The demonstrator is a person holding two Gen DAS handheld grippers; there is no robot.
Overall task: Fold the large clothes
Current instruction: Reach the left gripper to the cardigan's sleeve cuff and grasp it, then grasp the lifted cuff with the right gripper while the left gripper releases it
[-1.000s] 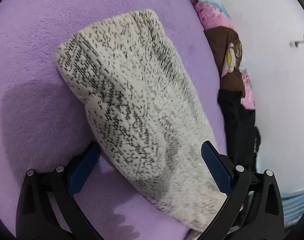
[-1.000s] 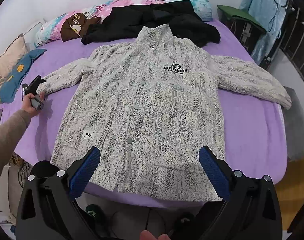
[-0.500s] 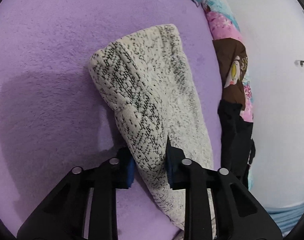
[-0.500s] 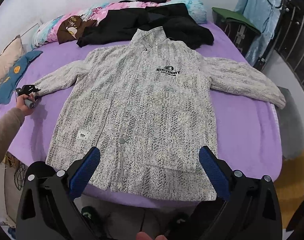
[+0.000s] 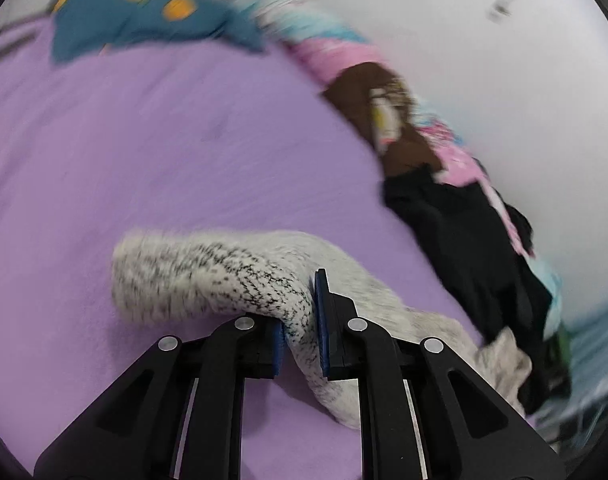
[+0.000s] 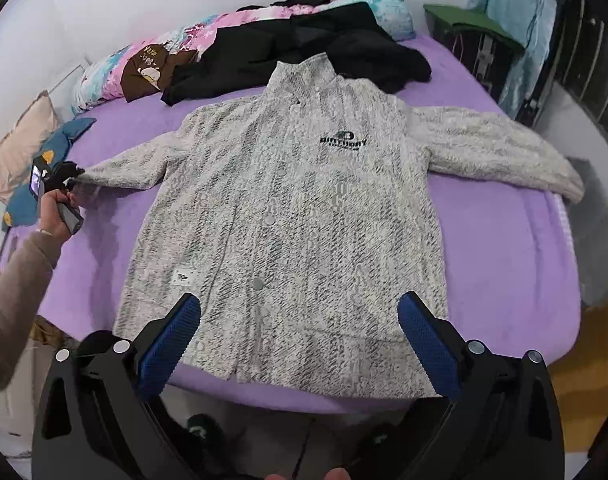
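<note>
A large white-and-black knit jacket [image 6: 296, 216] lies spread face up on the purple bed [image 6: 503, 240], sleeves out to both sides. My left gripper [image 5: 300, 320] is shut on the end of the left sleeve [image 5: 208, 276] and holds it lifted off the bed; the cuff bends over the fingers. In the right wrist view the left gripper [image 6: 64, 176] sits at that sleeve's end, at the bed's left side. My right gripper [image 6: 300, 344] is open and empty, hovering above the jacket's hem at the bed's near edge.
Black clothes [image 6: 304, 48] and a pink-and-blue pillow [image 6: 152, 60] lie at the head of the bed, by the white wall. A blue cushion [image 6: 36, 172] and a beige pillow [image 6: 20, 140] lie at the left. A dark rack [image 6: 543, 40] stands at the right.
My left gripper shut on the sleeve end, then lifted and swung it; its view is now blurred. The right gripper stayed open, drifting slightly.
</note>
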